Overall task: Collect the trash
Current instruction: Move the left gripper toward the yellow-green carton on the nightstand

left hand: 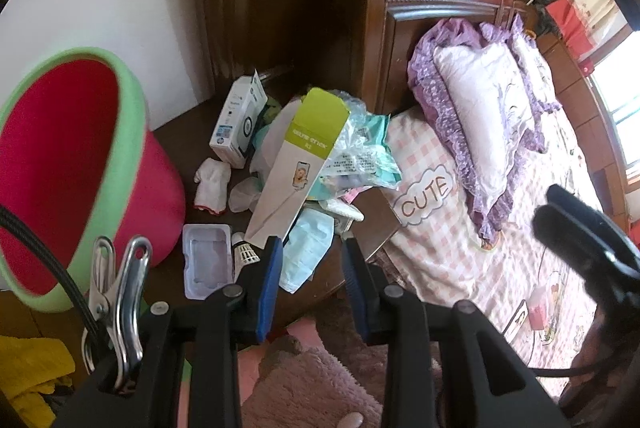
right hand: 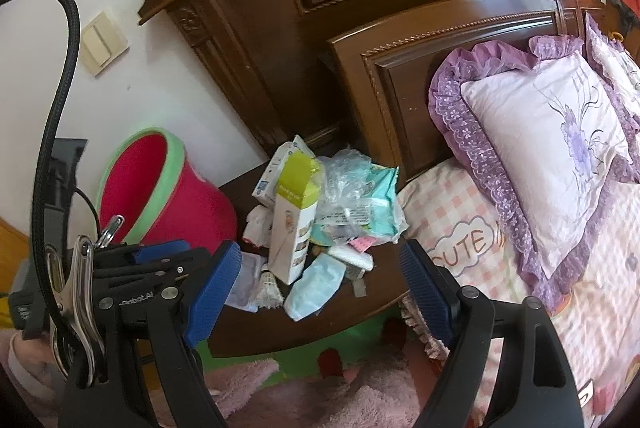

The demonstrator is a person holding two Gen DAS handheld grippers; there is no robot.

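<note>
The left gripper [left hand: 310, 260] has its jaws apart with nothing between them, just above the mask [left hand: 306, 252] at the near edge of the surface [left hand: 372, 220]. The right gripper [right hand: 320, 264] has its jaws wide apart and holds nothing. Behind lies the trash [right hand: 332, 203]: a tall box [left hand: 298, 163], crumpled wrappers [left hand: 360, 147]. The bin [left hand: 72, 163] lies tilted at the left.

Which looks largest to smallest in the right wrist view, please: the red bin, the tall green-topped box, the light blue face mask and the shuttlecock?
1. Red bin, though it stands apart from the pile, so its distance may skew this.
2. Tall green-topped box.
3. Light blue face mask.
4. Shuttlecock, partly hidden by the box, so unsure.
</note>
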